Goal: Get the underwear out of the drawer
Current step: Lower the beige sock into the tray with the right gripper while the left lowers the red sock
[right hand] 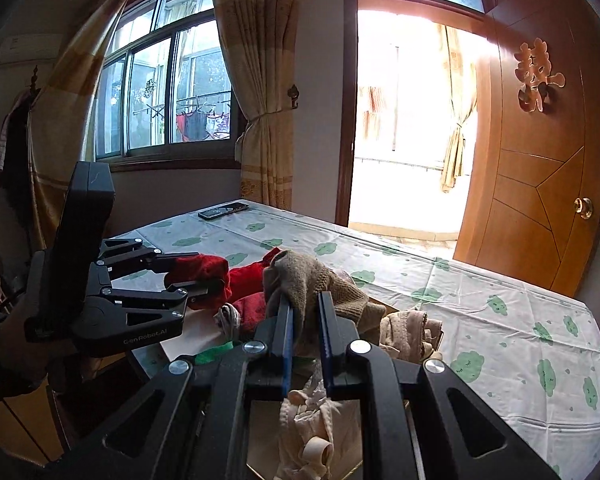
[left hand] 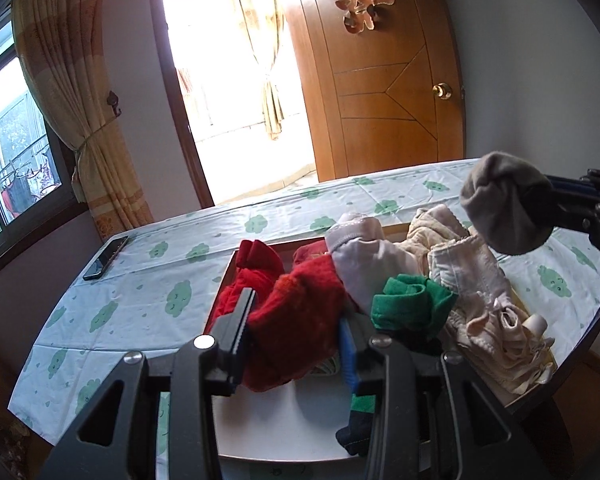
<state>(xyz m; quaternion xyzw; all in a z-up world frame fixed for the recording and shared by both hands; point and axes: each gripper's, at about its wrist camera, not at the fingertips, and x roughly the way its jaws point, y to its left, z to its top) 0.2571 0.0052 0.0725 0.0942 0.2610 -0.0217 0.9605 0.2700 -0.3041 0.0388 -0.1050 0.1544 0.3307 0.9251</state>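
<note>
At lower centre of the left wrist view, our left gripper [left hand: 296, 332] pinches a red garment [left hand: 296, 320] between its fingers, bunched above the open drawer [left hand: 260, 420]. At right of that frame, our right gripper [right hand: 306, 320] clamps a grey-brown knit piece [left hand: 504, 204] narrowly, raised clear of the pile so it can travel to the cloud-print sheet [left hand: 140, 280]. Pale cream underwear [left hand: 484, 304] and a green piece [left hand: 412, 304] lie heaped in the drawer. A phone [left hand: 106, 258] lies at left, well apart.
</note>
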